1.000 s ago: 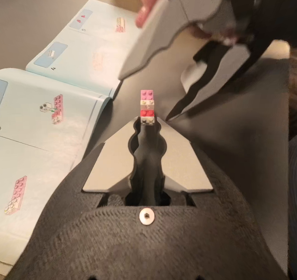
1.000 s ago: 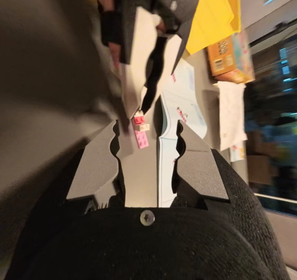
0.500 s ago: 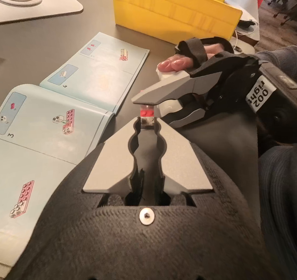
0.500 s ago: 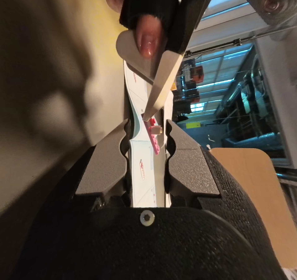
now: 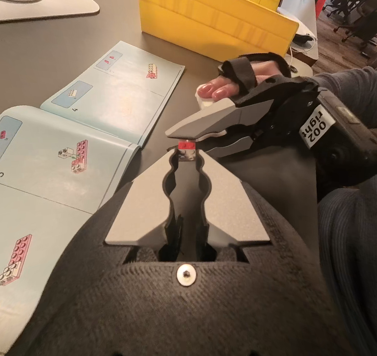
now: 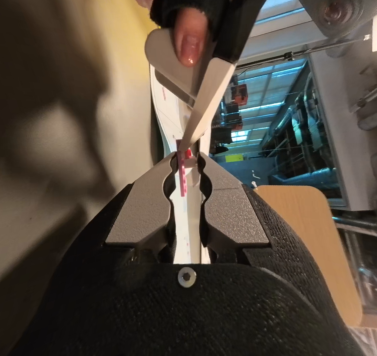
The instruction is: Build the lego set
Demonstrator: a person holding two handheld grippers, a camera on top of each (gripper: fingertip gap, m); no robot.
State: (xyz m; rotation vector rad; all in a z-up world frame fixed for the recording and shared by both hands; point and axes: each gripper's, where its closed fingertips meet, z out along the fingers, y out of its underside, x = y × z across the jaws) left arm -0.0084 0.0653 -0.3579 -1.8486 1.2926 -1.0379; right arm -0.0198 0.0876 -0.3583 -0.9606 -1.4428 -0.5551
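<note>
I see a dark matte tabletop (image 5: 61,46) carrying a large yellow fabric bin (image 5: 214,17) at the far side and an open pale-blue instruction booklet (image 5: 85,117) at the left; a grey mat (image 5: 40,5) sits in the far left corner. Behind the scene, the right wrist view shows windows and shelving, blurred.

The small brick assembly (image 5: 186,151), a pink plate (image 6: 182,174) carrying a white brick and a red brick (image 5: 186,145), sits at my fingertips. My left gripper (image 5: 186,156) is clamped on it, its pads pressing on the white brick (image 5: 187,155). My right gripper (image 6: 186,159) comes in from the right, turned sideways, and is clamped on the same assembly: one pad lies against the plate's back, the other against the studs of a second white brick (image 6: 191,161).

A second ago my right gripper stood wide and clear of the assembly; half a second ago it was half closed around it. My left gripper's grip is unchanged.
</note>
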